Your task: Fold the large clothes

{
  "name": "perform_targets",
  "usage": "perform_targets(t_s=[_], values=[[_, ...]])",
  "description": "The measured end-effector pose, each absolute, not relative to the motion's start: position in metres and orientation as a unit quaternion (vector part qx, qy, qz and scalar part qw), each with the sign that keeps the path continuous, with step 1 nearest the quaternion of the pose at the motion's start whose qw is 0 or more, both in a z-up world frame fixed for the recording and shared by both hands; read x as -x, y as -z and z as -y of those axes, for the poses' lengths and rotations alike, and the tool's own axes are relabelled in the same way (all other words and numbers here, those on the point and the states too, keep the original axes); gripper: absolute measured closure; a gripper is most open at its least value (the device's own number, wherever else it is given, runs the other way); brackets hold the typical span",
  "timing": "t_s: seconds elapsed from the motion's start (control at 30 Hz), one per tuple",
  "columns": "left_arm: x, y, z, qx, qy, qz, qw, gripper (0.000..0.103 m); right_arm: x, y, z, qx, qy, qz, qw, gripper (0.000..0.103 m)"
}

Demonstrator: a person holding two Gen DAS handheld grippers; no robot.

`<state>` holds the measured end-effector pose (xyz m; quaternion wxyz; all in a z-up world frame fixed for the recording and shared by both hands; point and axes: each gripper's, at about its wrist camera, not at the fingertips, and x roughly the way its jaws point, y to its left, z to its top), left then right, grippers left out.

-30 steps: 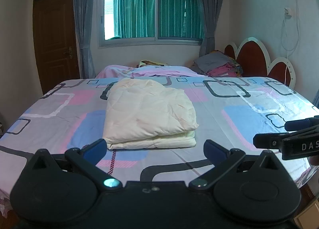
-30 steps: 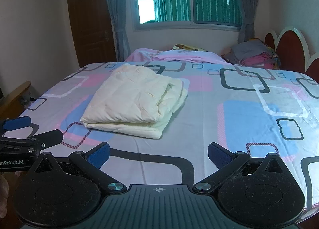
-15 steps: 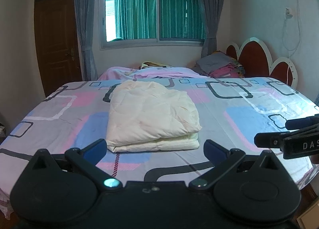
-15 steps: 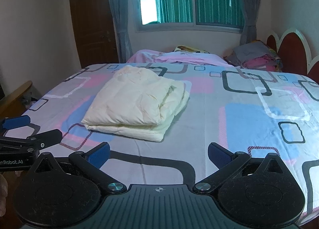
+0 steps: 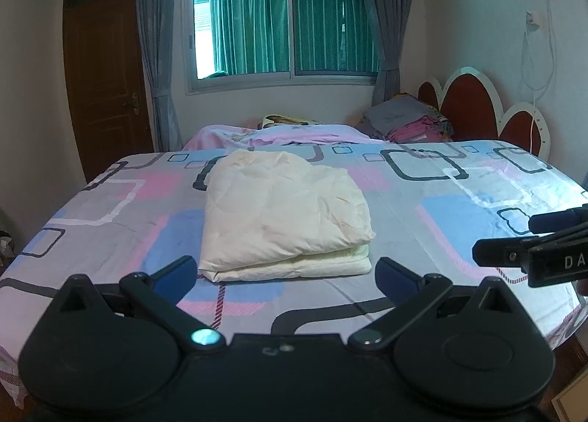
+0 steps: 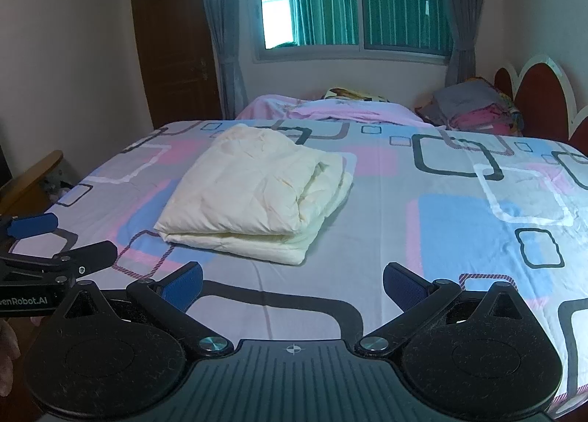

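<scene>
A cream padded garment (image 5: 283,216) (image 6: 257,194) lies folded into a thick rectangle on the patterned bedsheet (image 5: 441,201) (image 6: 441,209), near the bed's middle. My left gripper (image 5: 286,275) hovers open over the near edge of the bed, just short of the bundle's front fold, holding nothing. Its blue-padded fingers (image 6: 33,225) also show at the left edge of the right wrist view. My right gripper (image 6: 292,284) is open too, empty, standing back from the bundle and to its right. Its dark fingers (image 5: 514,253) reach in at the right of the left wrist view.
A pink blanket (image 5: 286,133) and a stack of folded clothes (image 5: 408,121) lie at the far side, by the red scalloped headboard (image 5: 474,106). A brown door (image 5: 106,80) and a curtained window (image 5: 286,25) are behind. Wooden furniture (image 6: 33,174) stands left of the bed.
Both grippers have drawn back and risen slightly from the bed, so the folded garment sits a little farther off. The garment itself has not moved.
</scene>
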<state>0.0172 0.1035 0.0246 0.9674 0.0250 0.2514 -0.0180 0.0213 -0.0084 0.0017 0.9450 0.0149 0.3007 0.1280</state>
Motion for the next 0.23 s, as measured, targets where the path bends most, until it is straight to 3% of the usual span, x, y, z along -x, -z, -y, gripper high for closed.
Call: perform_targets(t_s=[0.23], values=[[-0.0156, -0.0266, -0.1088, -0.021, 0.019, -0.246, 0.969, 0.0, -0.0178, -0.0041, 0.0059, -0.012, -0.131, -0.297, 0.946, 0.0]])
